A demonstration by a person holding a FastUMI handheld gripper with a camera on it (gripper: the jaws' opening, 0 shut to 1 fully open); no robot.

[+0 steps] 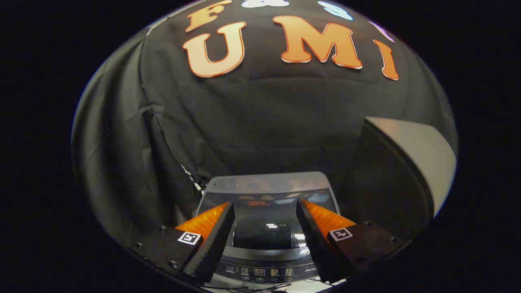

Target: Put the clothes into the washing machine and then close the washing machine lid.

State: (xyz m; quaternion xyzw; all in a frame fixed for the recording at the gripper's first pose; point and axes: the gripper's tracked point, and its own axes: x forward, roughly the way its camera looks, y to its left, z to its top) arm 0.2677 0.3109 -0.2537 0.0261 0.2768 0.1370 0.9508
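A top-loading washing machine (266, 185) stands just beyond my fingers, seen from above its front. Its glass lid (266, 228) lies flat and shut, mirroring the booth wall, with a grey back panel behind it. The control panel (264, 272) with buttons and small displays runs along the machine's front, between and under my fingertips. My gripper (264, 211) hovers open above the lid, a wide gap between the two fingers and nothing held. I see no clothes through the dark glass.
Black cloth walls close in behind and left of the machine. A large dark object with a pale grey top (411, 158) stands to the right of the machine. Cables (195, 181) hang at the machine's back left corner.
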